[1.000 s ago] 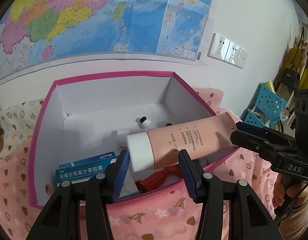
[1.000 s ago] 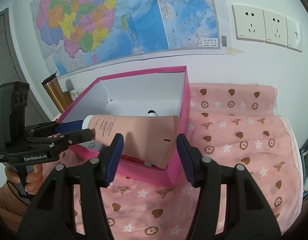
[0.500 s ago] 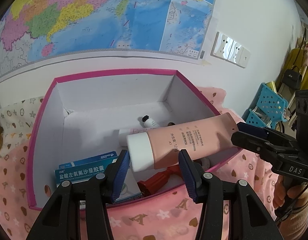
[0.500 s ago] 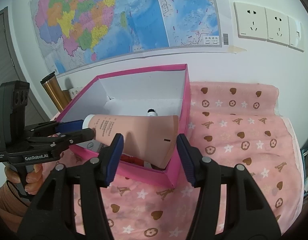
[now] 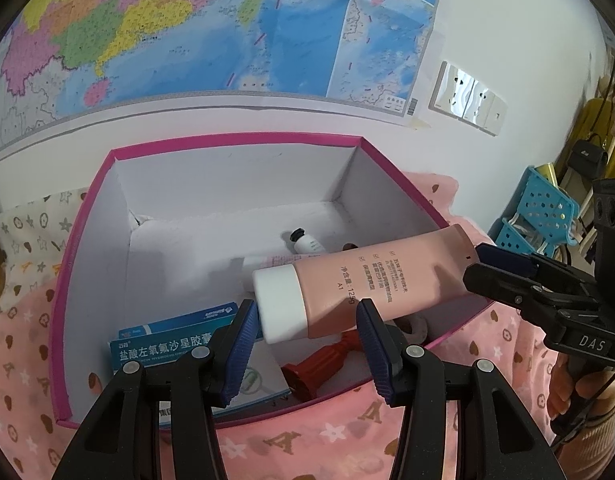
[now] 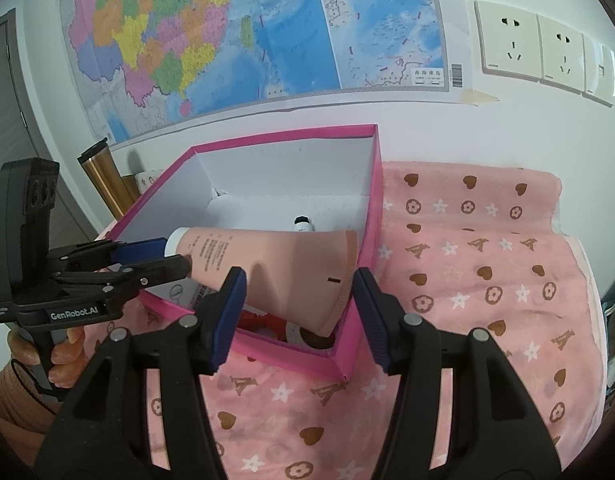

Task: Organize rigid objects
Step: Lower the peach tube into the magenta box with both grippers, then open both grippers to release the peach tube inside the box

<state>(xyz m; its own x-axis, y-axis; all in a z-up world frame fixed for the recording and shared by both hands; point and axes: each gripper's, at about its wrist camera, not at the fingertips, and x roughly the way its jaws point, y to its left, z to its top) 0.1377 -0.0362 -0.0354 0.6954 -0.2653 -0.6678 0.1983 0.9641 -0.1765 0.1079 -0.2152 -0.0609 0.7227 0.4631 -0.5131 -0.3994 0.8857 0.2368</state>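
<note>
Pink tube [image 5: 371, 280] unchanged, both hand-held grippers clamped on it
Left hand-held gripper [image 5: 303, 328] grips cap end, right hand-held gripper [image 6: 295, 296] crimped end; hangs over pink box [image 5: 235, 139] near rim, back half free.

Setting: lived-in room of a home. Evidence: large colour wall map [image 6: 247, 36] taped up; bank of wall sockets [image 6: 543, 56]; surface draped with pink heart-and-star patterned blanket [image 6: 487, 280]; blue perforated plastic baskets [image 5: 543, 216] and a hung black handbag [image 5: 587, 160] at one side; grey door [image 6: 11, 120] opposite.
</note>
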